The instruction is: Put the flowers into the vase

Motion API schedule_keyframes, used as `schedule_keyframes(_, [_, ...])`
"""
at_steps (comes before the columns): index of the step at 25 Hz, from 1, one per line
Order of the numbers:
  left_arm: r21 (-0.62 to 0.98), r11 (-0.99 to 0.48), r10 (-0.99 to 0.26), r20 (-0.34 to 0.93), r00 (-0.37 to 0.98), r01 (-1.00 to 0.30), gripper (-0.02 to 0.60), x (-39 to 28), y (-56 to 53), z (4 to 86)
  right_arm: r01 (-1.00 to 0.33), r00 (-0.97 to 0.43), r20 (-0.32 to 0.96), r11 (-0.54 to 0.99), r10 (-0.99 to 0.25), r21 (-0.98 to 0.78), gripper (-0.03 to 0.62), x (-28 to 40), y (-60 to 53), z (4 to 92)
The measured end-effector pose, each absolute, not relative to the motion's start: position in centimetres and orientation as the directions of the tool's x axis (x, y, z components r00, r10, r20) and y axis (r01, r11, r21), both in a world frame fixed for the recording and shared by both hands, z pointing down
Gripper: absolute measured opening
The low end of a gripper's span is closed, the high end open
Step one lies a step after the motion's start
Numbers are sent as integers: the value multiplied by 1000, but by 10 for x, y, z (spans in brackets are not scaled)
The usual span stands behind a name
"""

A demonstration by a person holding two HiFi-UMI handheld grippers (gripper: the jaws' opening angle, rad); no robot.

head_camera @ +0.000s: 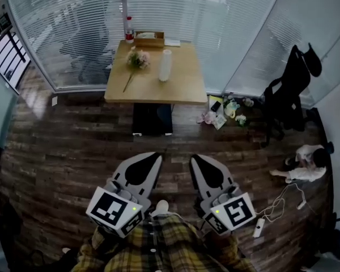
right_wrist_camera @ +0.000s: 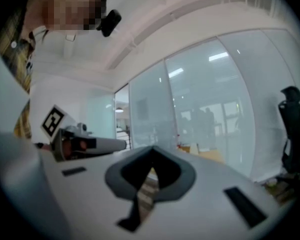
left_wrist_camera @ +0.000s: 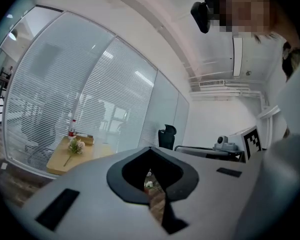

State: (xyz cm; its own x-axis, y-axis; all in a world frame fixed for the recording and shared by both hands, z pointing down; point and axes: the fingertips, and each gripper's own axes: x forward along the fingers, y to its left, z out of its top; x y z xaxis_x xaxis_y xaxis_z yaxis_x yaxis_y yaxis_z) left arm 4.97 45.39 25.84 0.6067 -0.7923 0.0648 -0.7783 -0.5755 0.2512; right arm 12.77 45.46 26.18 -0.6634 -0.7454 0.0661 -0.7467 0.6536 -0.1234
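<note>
Dark plank floor (head_camera: 56, 152), wooden table (head_camera: 187, 84), blinded glass walls (head_camera: 232, 27).

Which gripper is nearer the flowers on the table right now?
Left, marginally. Both are held close to the person, far across the floor from the flowers. The left gripper lines up roughly below them in the head view; the right gripper sits off to the side.

Flowers (head_camera: 137, 59) too small to tell bloom kind; floor clutter (head_camera: 224, 111) unidentifiable

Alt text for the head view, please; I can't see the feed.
The left gripper and right gripper are shut and empty over a wooden floor, well short of the table. The flowers lie on it beside a white vase.
</note>
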Motion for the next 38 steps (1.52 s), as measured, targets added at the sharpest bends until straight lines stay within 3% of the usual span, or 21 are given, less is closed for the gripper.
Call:
schedule_keyframes(18, [254, -497, -843, 88, 531, -830, 10, 39, 440, 267, -695, -717, 89, 699, -691, -167, 14, 133, 445, 277])
schedule_keyframes(38, [250, -531, -818, 97, 567, -810, 10, -17, 261, 270, -715, -697, 99, 678, -710, -171, 14, 76, 267, 276])
